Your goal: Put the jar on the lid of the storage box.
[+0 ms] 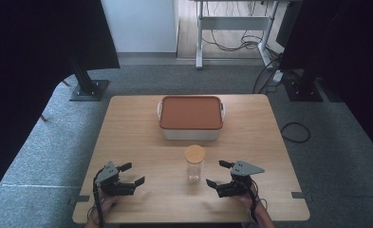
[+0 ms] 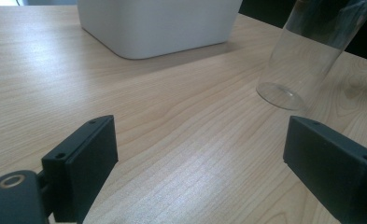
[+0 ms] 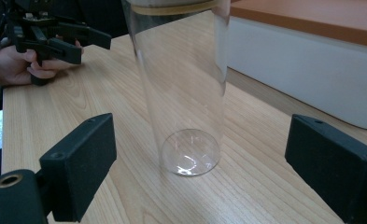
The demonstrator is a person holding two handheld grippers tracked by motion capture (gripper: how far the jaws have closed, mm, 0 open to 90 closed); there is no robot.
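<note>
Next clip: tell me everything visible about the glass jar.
The jar is a tall, clear cylinder that looks like glass, with a thick round base and a tan, cork-like lid seated on top. It is empty and stands upright on the wooden table, near the front, in front of the white box and apart from it. It stands between the left gripper and the right gripper; both are open and neither touches it. In the right gripper view it stands ahead of the open jaws, not between them.
</note>
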